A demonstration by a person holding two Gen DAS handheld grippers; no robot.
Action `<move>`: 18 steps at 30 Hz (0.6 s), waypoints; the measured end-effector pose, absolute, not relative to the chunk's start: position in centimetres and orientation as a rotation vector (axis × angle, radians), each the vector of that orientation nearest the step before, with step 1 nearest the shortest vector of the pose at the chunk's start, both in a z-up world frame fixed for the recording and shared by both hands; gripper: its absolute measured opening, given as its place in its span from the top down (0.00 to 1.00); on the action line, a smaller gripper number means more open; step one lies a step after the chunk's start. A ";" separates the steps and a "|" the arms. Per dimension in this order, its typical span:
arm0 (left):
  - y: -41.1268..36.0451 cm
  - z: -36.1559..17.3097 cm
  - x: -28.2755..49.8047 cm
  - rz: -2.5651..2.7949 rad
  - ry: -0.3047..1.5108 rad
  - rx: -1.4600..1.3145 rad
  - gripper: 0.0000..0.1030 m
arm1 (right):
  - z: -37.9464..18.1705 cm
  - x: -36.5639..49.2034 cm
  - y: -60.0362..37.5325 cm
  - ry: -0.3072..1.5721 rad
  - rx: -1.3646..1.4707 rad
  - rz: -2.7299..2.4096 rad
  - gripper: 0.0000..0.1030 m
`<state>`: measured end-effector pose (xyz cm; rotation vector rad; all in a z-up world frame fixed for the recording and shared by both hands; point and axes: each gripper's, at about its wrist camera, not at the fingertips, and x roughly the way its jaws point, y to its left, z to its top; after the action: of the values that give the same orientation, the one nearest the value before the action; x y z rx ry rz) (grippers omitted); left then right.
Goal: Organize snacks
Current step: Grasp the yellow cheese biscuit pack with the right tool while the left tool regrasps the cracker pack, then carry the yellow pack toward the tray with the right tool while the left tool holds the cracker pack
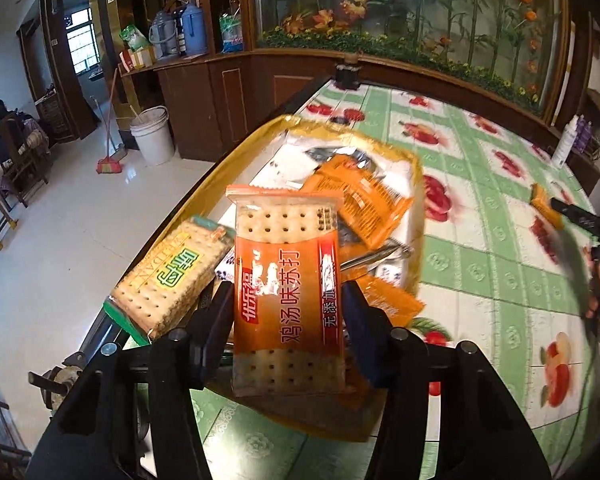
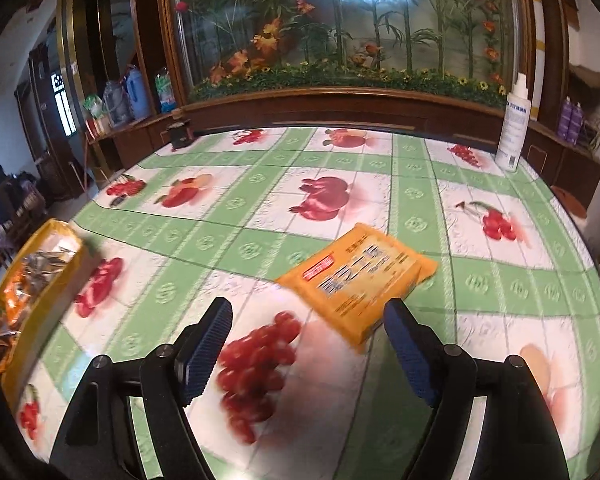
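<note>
Left wrist view: our left gripper is clamped on an orange cracker packet at frame centre, long axis upright, above the yellow tray. We judge it light, crinkly, brittle inside; pinch its long edges. Right wrist view: our right gripper stands apart, empty; a flat yellow packet lies centre-right on the tablecloth, long axis running lower-left to upper-right.

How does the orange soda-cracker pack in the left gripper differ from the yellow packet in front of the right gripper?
The orange cracker pack is clamped upright between the left gripper pads, above the yellow tray; the yellow packet lies flat on the tablecloth, untouched ahead of the open right gripper. The cracker pack has clear windows showing crackers; the yellow packet is opaque. Both are sealed, rectangular snack packs.
</note>
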<state>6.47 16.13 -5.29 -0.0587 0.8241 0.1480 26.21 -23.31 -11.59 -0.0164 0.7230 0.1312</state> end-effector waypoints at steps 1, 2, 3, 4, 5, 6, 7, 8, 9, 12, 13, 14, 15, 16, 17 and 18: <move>15.9 -4.8 6.2 0.142 0.811 -0.058 0.59 | -11.8 26.9 -23.5 0.738 -0.033 0.123 0.18; 15.6 -4.3 6.1 0.129 0.801 -0.060 0.60 | -12.0 27.6 -23.9 0.760 -0.019 0.107 0.18; 15.3 -4.0 6.0 0.119 0.793 -0.064 0.60 | -12.1 28.1 -24.5 0.788 0.030 0.094 0.18; 14.7 -3.6 6.0 0.107 0.785 -0.065 0.60 | -12.3 28.7 -25.2 0.819 0.112 0.095 0.18; 14.3 -3.4 6.0 0.094 0.781 -0.064 0.60 | -12.5 29.0 -25.7 0.845 0.189 0.092 0.18; 13.8 -3.2 6.2 0.083 0.777 -0.064 0.60 | -12.6 29.3 -26.0 0.867 0.247 0.065 0.18; 13.3 -3.1 6.3 0.070 0.774 -0.060 0.60 | -12.8 29.5 -26.0 0.888 0.289 0.026 0.17; 12.6 -3.1 6.3 0.055 0.773 -0.054 0.60 | -13.1 29.8 -25.9 0.902 0.330 -0.001 0.16; 12.1 -3.1 6.4 0.045 0.776 -0.048 0.60 | -13.4 30.2 -25.6 0.915 0.351 -0.019 0.16; 11.1 -3.4 6.4 0.025 0.788 -0.030 0.60 | -14.1 32.1 -23.6 0.939 0.253 -0.126 0.11; 11.1 -3.5 6.3 0.026 0.790 -0.027 0.60 | -14.3 32.7 -23.2 0.940 0.218 -0.152 0.11; 11.4 -3.5 6.2 0.033 0.792 -0.030 0.60 | -14.5 33.2 -22.7 0.933 0.171 -0.177 0.10; 11.9 -3.6 6.1 0.043 0.794 -0.036 0.60 | -14.7 33.5 -22.6 0.931 0.141 -0.183 0.10; 12.3 -3.7 6.1 0.053 0.797 -0.044 0.60 | -14.7 33.6 -22.6 0.929 0.131 -0.168 0.11; 13.1 -3.9 6.1 0.068 0.802 -0.059 0.60 | -14.5 33.5 -22.6 0.929 0.114 -0.151 0.16; 13.8 -4.0 6.1 0.080 0.807 -0.073 0.60 | -14.3 33.2 -22.6 0.924 0.105 -0.125 0.27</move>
<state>6.07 13.78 -3.99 -0.0733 0.8072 0.0802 33.22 -22.58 -14.33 0.1046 0.9241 -0.1248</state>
